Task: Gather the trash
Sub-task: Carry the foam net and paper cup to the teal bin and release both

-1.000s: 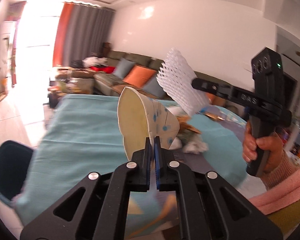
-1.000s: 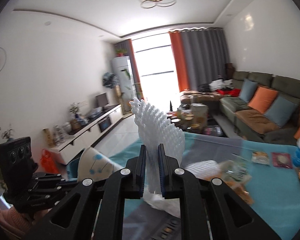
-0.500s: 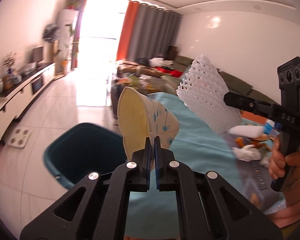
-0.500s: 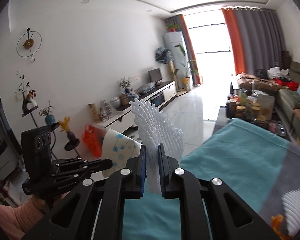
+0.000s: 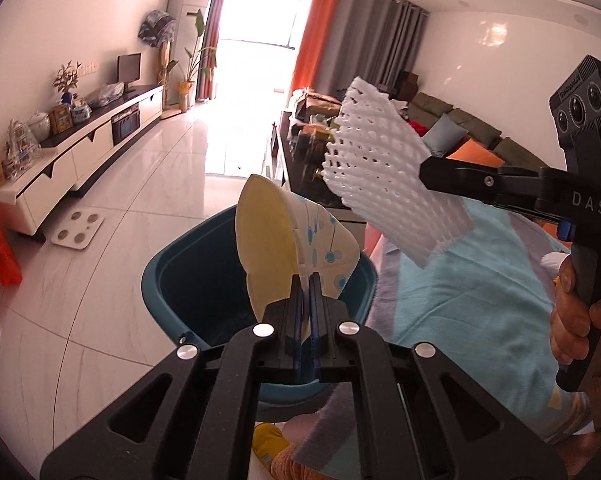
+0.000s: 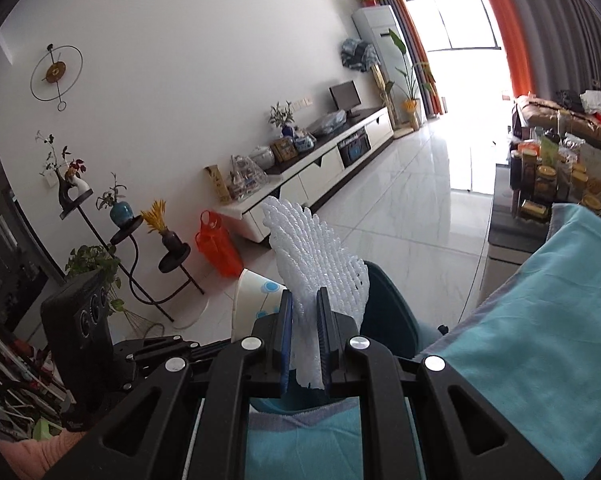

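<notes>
My left gripper is shut on a crushed paper cup, cream inside with blue dots outside, held over a dark teal bin on the floor. To its upper right my right gripper is shut on a white foam fruit net, near the bin's far side. In the right wrist view the right gripper clamps the foam net; the bin shows just behind it, with the cup and left gripper at lower left.
A table with a turquoise cloth lies right of the bin. A person's hand holds the right tool. A white TV cabinet, an orange bag, a plant stand and a cluttered low table border the glossy tiled floor.
Both grippers have swung left away from the table's middle toward the floor side. The teal bin came into view and now sits right below the cup. Both grips stayed shut on their items.
</notes>
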A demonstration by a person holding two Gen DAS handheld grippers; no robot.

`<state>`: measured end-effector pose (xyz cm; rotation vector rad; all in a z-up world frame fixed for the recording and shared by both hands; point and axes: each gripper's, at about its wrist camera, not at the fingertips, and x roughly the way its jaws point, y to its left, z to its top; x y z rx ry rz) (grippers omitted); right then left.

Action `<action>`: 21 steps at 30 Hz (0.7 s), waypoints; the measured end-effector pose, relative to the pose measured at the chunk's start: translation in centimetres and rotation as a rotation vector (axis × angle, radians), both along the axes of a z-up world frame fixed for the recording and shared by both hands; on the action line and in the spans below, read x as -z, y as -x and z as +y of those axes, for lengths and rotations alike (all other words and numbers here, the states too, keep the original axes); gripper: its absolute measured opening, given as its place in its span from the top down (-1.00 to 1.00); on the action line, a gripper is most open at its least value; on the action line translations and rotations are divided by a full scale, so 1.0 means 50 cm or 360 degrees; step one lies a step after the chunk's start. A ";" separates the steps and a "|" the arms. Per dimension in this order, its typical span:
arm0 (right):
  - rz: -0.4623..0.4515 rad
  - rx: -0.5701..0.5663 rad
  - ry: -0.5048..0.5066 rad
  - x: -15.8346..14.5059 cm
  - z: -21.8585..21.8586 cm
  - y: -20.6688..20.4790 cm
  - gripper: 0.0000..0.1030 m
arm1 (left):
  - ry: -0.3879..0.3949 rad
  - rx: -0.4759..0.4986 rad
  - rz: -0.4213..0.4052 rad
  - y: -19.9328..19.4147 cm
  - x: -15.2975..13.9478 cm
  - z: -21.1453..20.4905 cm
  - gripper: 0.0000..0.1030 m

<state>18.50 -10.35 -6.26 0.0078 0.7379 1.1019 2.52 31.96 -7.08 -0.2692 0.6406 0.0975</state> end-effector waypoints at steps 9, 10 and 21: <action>0.0145 -0.0001 0.0192 0.077 0.085 -0.048 0.78 | 0.0027 -0.0056 0.0123 -0.071 0.064 -0.010 0.91; 0.0155 0.0004 0.0215 0.084 0.091 -0.052 0.78 | 0.0036 -0.0060 0.0134 -0.079 0.071 -0.010 0.91; 0.0201 0.0080 0.0299 0.103 0.097 -0.060 0.40 | 0.0094 -0.0145 0.0071 -0.103 0.092 -0.028 0.63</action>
